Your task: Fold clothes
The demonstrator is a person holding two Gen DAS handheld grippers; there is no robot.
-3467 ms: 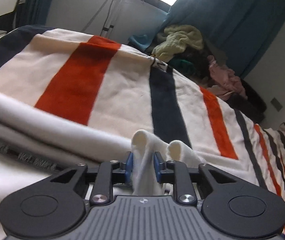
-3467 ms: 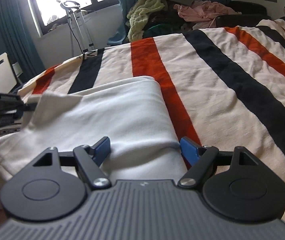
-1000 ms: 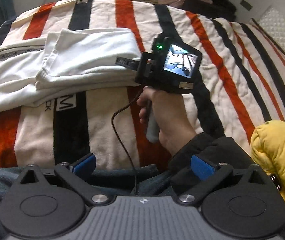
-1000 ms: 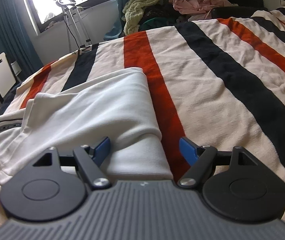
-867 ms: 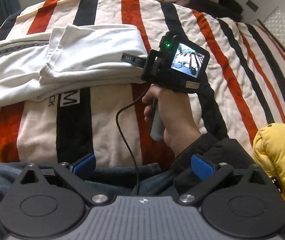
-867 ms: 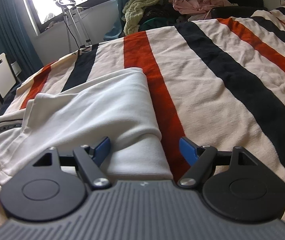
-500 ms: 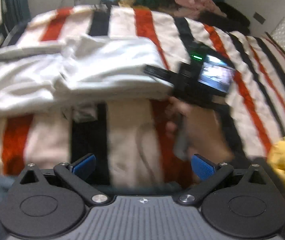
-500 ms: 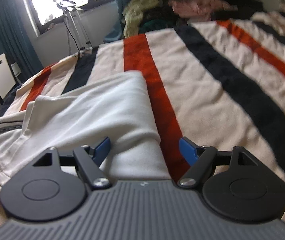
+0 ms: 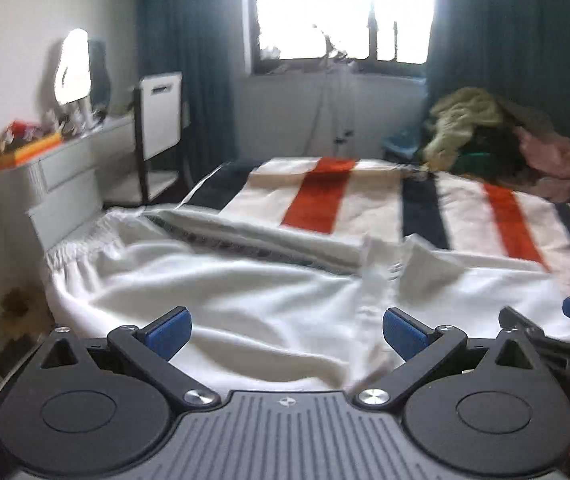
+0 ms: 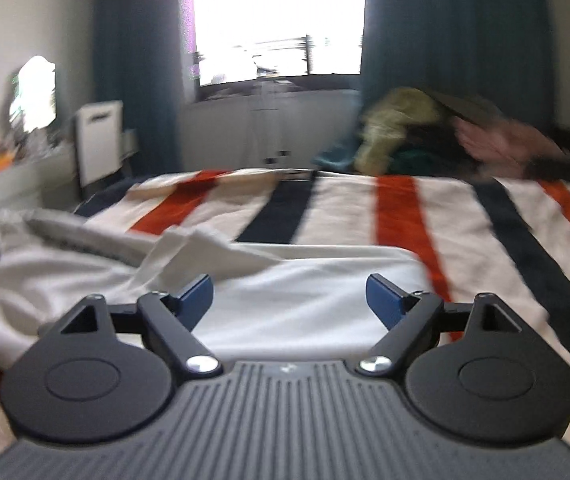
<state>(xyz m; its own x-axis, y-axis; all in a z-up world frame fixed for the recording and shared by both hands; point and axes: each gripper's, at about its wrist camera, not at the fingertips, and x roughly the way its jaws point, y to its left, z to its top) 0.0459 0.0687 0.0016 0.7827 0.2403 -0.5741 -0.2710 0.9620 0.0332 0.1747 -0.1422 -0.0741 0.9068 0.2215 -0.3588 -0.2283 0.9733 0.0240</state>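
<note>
White trousers [image 9: 221, 304] with a gathered waistband at the left and a dark side stripe lie partly folded on the striped bedspread [image 9: 313, 196]. My left gripper [image 9: 285, 330] hovers just above the cloth, open, nothing between its blue pads. The other gripper's blue tip shows at the right edge of the left wrist view. In the right wrist view the folded white trousers [image 10: 309, 280] lie right ahead, a cuff sticking up to the left. My right gripper [image 10: 289, 296] is open over them, holding nothing.
A heap of unfolded clothes [image 9: 481, 128] sits at the bed's far right. A white dresser [image 9: 61, 176] with clutter and a mirror lines the left wall. A chair [image 9: 157, 120], window and teal curtains stand beyond the bed.
My left gripper swung from looking down on the bed and the person's hand to low and level over the trousers. The right gripper tilted up and shifted back slightly. Both stayed open.
</note>
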